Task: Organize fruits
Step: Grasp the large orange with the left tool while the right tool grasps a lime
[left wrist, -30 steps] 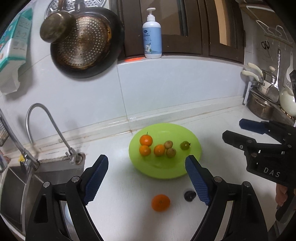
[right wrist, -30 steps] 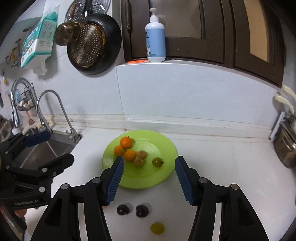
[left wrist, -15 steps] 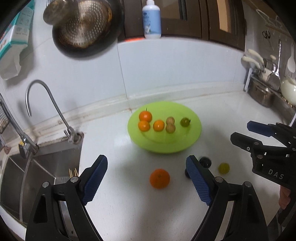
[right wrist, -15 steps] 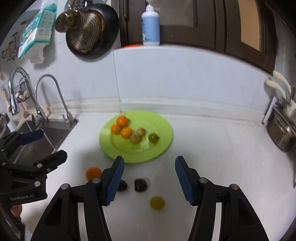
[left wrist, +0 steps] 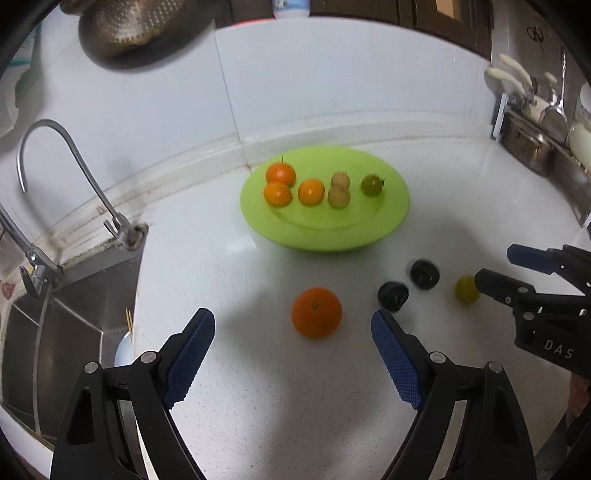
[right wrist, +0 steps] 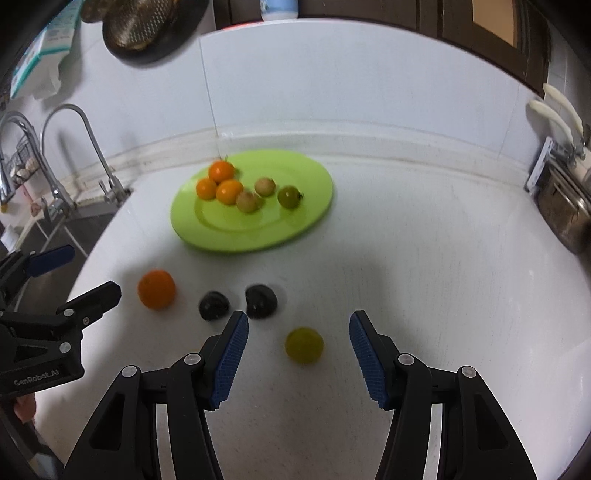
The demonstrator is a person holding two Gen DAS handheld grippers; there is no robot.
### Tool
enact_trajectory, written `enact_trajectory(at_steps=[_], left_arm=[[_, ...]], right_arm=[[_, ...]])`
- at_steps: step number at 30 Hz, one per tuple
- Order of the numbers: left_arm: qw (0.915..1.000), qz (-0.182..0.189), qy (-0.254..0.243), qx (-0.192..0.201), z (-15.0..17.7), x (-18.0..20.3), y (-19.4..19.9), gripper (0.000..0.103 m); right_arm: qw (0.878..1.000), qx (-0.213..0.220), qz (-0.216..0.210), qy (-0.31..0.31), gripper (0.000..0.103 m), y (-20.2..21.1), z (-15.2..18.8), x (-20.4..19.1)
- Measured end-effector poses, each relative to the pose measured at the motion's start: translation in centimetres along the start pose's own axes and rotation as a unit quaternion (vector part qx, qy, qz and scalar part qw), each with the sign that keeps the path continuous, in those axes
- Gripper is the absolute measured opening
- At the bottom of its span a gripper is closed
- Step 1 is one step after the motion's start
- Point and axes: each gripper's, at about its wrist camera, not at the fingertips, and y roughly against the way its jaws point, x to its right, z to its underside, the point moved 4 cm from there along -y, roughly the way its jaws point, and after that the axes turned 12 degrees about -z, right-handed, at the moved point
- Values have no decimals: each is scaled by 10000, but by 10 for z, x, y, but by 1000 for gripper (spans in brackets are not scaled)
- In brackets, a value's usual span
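Both pairs of fingers are spread wide and hold nothing: the left gripper [left wrist: 291, 354] frames the loose orange [left wrist: 316, 312], the right gripper [right wrist: 297, 354] the yellow-green fruit [right wrist: 304, 345], both on the tabletop [right wrist: 424, 266] near the green plate [right wrist: 221, 236]. Round fruit may roll away if a fingertip nudges it off-centre, possibly into the dark plums [right wrist: 260, 301].

The place was a home kitchen. A steel sink [left wrist: 74, 295] with a curved tap [left wrist: 70, 162] adjoined the white desk [left wrist: 258, 406]. A perforated pan [right wrist: 147, 26] hung on the tiled wall, and pots [right wrist: 565, 210] stood at the right.
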Motion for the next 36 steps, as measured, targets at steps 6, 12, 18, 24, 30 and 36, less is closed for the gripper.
enact_trajectory(at_steps=[6,12,18,24,30,36], left_arm=[[9996,66,-96,-275,9,6,-20,87],[9991,52,-137,-408,10,11,-36,87],[9989,135,-136,-433,5,14,-46,85],[9983,224,-100,-537,2,18,-56,69],[9973,387,-62,-620,2,23,-62,52],[9965,478,-1,-687,0,25,-66,43]], right_arm=[[9995,-279,6,-130,58,-13,10,7],[9988,-450,-10,-206,58,-23,15,10],[9982,-544,0,-249,57,-29,16,13],[9974,-637,-39,-339,50,-35,16,17],[9965,-703,-124,-436,42,-40,19,20],[9960,-694,-216,-518,33,-43,19,20]])
